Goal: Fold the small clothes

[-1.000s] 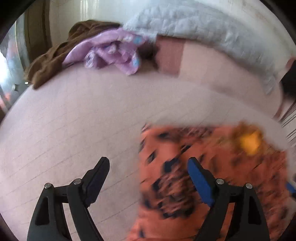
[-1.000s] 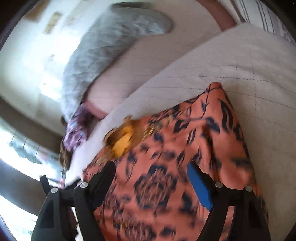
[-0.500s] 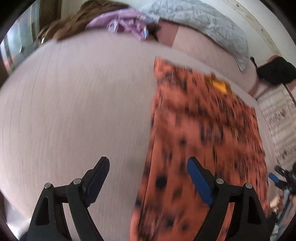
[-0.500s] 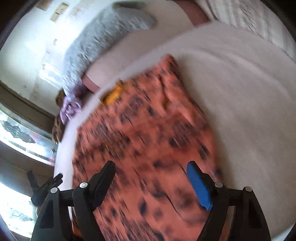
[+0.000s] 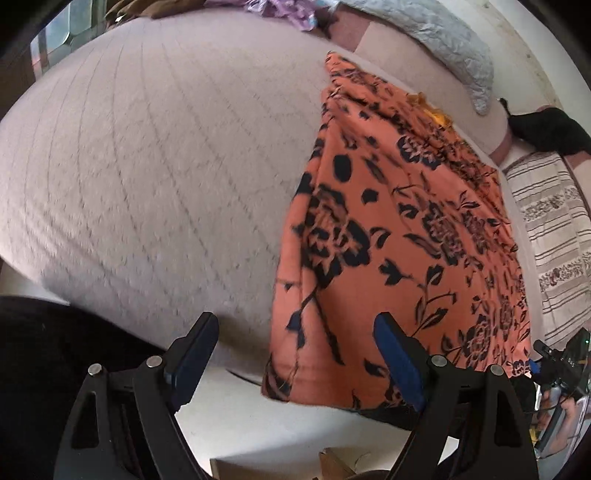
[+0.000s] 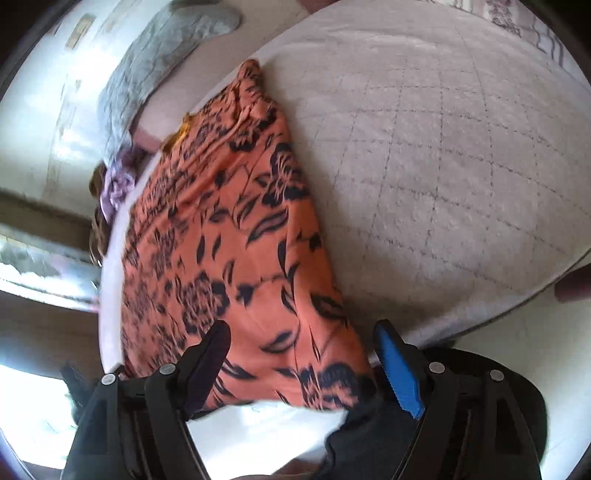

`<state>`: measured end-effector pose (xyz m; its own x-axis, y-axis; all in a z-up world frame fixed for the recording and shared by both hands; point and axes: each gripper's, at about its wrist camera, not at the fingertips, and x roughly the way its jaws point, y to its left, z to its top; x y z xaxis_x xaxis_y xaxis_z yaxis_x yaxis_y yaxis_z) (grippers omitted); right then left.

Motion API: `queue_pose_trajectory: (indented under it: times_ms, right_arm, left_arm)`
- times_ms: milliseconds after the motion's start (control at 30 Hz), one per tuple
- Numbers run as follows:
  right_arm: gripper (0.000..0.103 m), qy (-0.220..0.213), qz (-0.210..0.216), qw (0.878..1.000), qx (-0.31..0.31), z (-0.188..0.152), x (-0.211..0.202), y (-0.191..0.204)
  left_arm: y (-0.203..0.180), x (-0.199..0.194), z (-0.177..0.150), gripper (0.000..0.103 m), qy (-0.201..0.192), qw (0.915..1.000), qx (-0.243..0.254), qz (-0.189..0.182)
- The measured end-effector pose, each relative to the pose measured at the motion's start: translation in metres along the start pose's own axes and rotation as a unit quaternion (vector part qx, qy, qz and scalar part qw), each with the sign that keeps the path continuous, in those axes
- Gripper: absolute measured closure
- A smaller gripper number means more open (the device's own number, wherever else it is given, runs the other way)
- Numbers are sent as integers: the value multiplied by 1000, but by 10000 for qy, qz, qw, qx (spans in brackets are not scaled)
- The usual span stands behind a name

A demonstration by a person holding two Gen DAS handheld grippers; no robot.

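Observation:
An orange garment with a black floral print [image 5: 399, 236] lies spread lengthwise on the pale quilted bed [image 5: 155, 155]; its near hem hangs over the bed's front edge. It also shows in the right wrist view [image 6: 229, 236]. My left gripper [image 5: 295, 354] is open and empty, hovering off the front edge near the garment's near left corner. My right gripper [image 6: 301, 354] is open and empty, above the garment's near right corner. A yellow patch [image 5: 437, 116] shows at the garment's far end.
A grey quilted pillow [image 5: 436, 40] lies at the head of the bed. A purple garment [image 5: 291, 11] and brown cloth lie at the far corner. A striped rug [image 5: 550, 229] lies right of the bed. A black object [image 5: 546, 129] sits beyond it. White floor lies below the bed's front edge.
Both grippers have pulled back toward the bed's front edge, staying open. More of the garment's length and its overhanging near hem have come into view.

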<state>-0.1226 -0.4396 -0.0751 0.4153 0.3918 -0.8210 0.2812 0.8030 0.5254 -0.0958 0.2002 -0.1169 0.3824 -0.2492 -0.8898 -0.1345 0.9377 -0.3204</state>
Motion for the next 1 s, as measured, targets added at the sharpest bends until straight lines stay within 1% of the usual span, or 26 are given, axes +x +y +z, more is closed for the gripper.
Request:
queue_pose_trajectory:
  times_ms: [67,133,167,200,267,300,333,367,400,433,467,500,567,600,667,700,733,767,800,833,867,900,933,967,1000]
  right_arm:
    - [23,81,56,9999,25,-1,3,0]
    - [34,154,94,9998,68,0,11,-1]
    - [45,211,74,9997,54,1,16,-1]
    - [53,279,66,9996,16,1,21,0]
    - [58,359,-20,9992,-165,-2,28,6]
    - [58,368,-79,9989,-263,-3,30,8]
    - [58,359,-90,9989,-270,-3,31,9]
    - [58,356,-73,9990,-247,-3,31,8]
    - [58,360,-42,9991,-235,-3,29,7]
    - [58,359,-23,9991,-235,-3,29,6]
    - [58,355,-15,9991,-249,-3,28,6]
    - [58,359,-18,9990,-272,-3,27,6]
    - [58,383,-26,9988,-305,-4,27,6]
    - [61,397,-33,9987,-320,-4,27,7]
    - [62,437,-78,9983,-377,-4,27,9]
    - [62,441,-38,9983,-371,-4,27,10]
    - [62,433,24,9984,-355,-3,26,11]
    - [61,429,70,9985,-340,-3,25,10]
    - [55,450,103,9985,-301,-1,27,9]
    - [53,489,164,9984,-246,0,29,7]
    - [51,497,259,9983,-182,0,30,5]
    - [52,497,307,9982,-128,1,31,3]
    - [52,495,313,9982,-138,1,31,3]
    - [67,504,297,9981,-201,2,31,4]
    - [98,503,231,9981,-279,2,29,6]
  left_arm:
    - [0,-3,-5,17,-14,9999,125,49]
    - [1,-4,-8,17,-15,9999,132,73]
    - [2,-3,-9,18,-10,9999,110,43]
    - [2,-1,-10,18,-12,9999,95,41]
    - [1,-1,-12,21,-30,9998,151,134]
    - [1,-2,-12,29,-40,9996,163,233]
    - [2,-4,-13,40,-36,9994,163,316]
    - [4,-5,-13,45,-34,9990,166,409]
    - [4,-5,-13,56,-29,9987,173,469]
    - [5,-7,-13,72,-41,9988,179,460]
    - [7,-11,-15,84,-45,9991,189,380]
    - [5,-12,-14,95,-20,9996,192,197]
    - [1,-15,-16,95,-102,9994,183,293]
    - [-1,-14,-16,95,-110,9992,172,352]
    - [-3,-10,-16,94,-86,9990,143,412]
    - [-3,-9,-16,89,-88,9990,138,406]
    - [-3,-8,-15,78,-69,9992,140,358]
    - [-4,-8,-15,69,-43,9995,141,262]
    - [-6,-7,-15,50,-24,9998,146,122]
    - [-10,-6,-15,42,-11,9998,176,91]
    - [-14,-5,-17,43,-28,9994,264,210]
    - [-17,-4,-18,49,-28,9988,362,326]
    - [-19,-3,-18,84,-31,9977,453,499]
    - [-20,-4,-16,95,-20,9971,501,571]
    - [-18,-8,-12,96,33,9987,431,275]
